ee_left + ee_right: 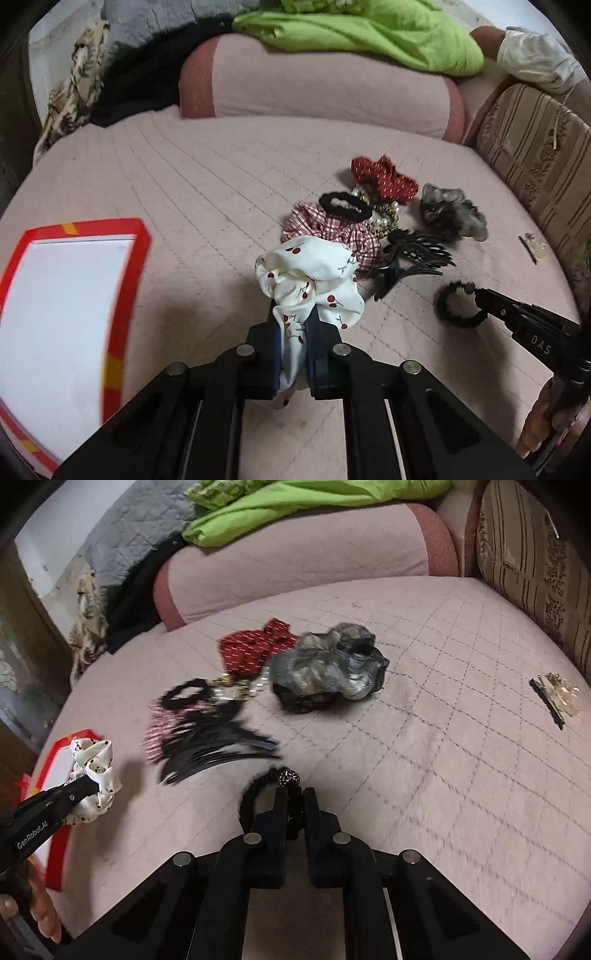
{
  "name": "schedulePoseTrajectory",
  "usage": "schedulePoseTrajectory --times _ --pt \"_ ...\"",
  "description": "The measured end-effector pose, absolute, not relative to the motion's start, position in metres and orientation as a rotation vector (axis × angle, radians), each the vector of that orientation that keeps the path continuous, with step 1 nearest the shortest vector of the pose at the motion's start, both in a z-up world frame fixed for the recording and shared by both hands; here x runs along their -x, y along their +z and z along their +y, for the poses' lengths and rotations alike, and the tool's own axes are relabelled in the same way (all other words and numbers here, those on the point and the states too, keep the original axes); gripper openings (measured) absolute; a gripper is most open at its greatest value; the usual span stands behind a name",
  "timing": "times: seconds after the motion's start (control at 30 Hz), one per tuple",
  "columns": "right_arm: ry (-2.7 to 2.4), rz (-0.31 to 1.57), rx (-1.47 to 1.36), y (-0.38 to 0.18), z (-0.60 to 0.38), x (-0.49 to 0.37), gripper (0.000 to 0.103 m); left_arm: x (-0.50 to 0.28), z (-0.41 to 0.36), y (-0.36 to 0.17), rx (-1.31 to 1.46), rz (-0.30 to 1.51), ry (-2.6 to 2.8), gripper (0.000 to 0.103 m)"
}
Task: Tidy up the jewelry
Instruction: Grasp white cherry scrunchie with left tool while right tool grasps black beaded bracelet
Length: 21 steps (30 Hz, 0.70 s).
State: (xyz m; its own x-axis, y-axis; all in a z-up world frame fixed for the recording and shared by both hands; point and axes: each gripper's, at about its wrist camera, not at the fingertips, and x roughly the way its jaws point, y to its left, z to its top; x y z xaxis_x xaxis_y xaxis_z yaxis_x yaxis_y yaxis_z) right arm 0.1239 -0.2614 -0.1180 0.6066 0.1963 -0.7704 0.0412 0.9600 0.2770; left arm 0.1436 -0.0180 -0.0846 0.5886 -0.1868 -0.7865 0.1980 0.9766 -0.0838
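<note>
My left gripper (293, 314) is shut on a white cherry-print scrunchie (314, 269), held above the pink quilted bed; it also shows in the right wrist view (94, 771). My right gripper (293, 794) is shut on a black hair tie with a sparkly bead (288, 777); the hair tie also shows in the left wrist view (458, 304). A pile of hair accessories lies on the bed: red dotted scrunchie (384, 177), checked scrunchie (332, 229), black hair tie (343, 206), black claw clips (410, 258), grey scrunchie (328, 664).
A red-rimmed box with a white inside (62, 314) lies at the left on the bed. A pink bolster (317, 85) and a green cloth (362, 33) are behind. A striped cushion (532, 155) stands at right. A black hair pin and small jewelry (554, 698) lie far right.
</note>
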Motion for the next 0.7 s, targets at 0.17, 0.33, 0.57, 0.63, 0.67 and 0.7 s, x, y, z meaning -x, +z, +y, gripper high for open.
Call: schedulePoseTrajectory --times 0.17,0.33,0.57,0.63,0.67,0.7 --pt "0.154 0.875 -0.228 -0.087 -0.236 -0.101 0.009 -0.127 0.017 -0.057 0.044 0.882 -0.199 0.01" --pt "0.249 0.835 -0.146 -0.057 -0.193 -0.096 0.009 -0.123 0.066 -0.041 0.071 0.85 -0.098 0.01" --pt "0.386 0.856 -0.118 -0.042 -0.126 -0.118 0.009 -0.148 0.137 -0.035 0.09 0.821 0.116 0.011" --pt "0.408 0.859 -0.096 -0.04 -0.107 -0.127 0.009 -0.162 0.159 -0.037 0.106 0.827 0.162 0.011" --pt "0.417 0.86 -0.082 -0.04 -0.096 -0.132 0.009 -0.168 0.168 -0.038 0.114 0.83 0.177 0.011" --pt "0.426 0.861 -0.071 -0.039 -0.086 -0.137 0.009 -0.173 0.177 -0.04 0.121 0.835 0.191 0.011"
